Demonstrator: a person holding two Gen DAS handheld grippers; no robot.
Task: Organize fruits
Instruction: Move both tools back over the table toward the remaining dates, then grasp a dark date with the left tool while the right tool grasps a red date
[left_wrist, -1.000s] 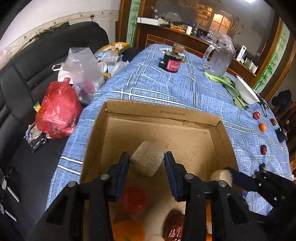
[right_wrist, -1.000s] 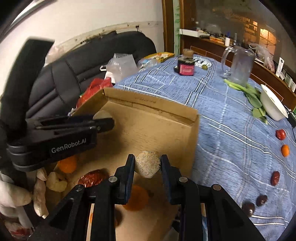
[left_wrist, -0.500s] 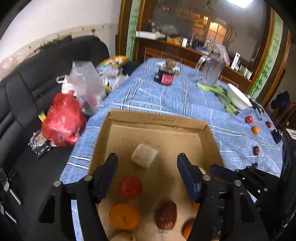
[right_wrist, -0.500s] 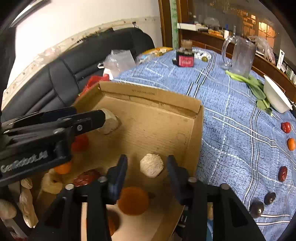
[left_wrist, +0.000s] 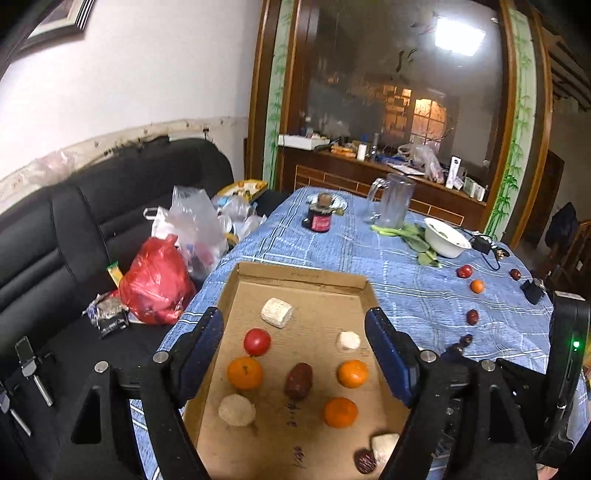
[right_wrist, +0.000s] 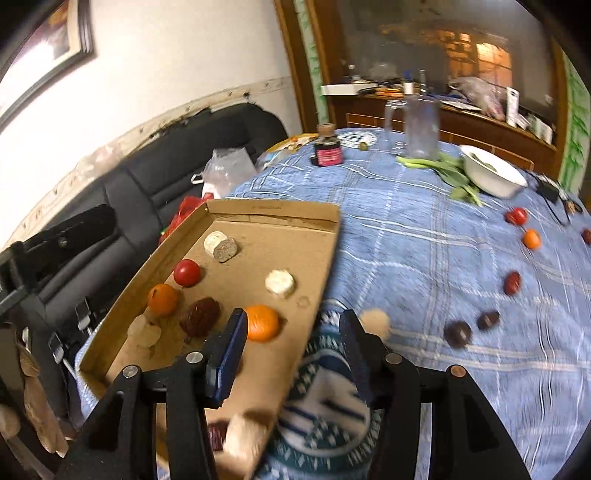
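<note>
A shallow cardboard box (left_wrist: 303, 275) (right_wrist: 273, 212) sits on the blue checked tablecloth. Inside lie a red tomato (left_wrist: 257, 341), several oranges (left_wrist: 244, 373), a dark red date (left_wrist: 298, 380) and pale beige pieces (left_wrist: 276, 312) (right_wrist: 221, 246). My left gripper (left_wrist: 293, 350) is open and empty, raised above the box. My right gripper (right_wrist: 291, 350) is open and empty over the box's right edge. Loose fruits lie in a row on the cloth to the right: a tomato (right_wrist: 516, 216), an orange (right_wrist: 532, 239), dates (right_wrist: 512, 282).
A white bowl (left_wrist: 445, 242), green leaves (left_wrist: 413, 236), a glass jug (left_wrist: 395, 201) and a dark jar (left_wrist: 320, 218) stand at the far end. A black sofa with a red bag (left_wrist: 155, 284) and clear bags is at left.
Both grippers opened, let go of their pale pieces inside the box, then lifted up and back. The right gripper swung toward the box's right edge.
</note>
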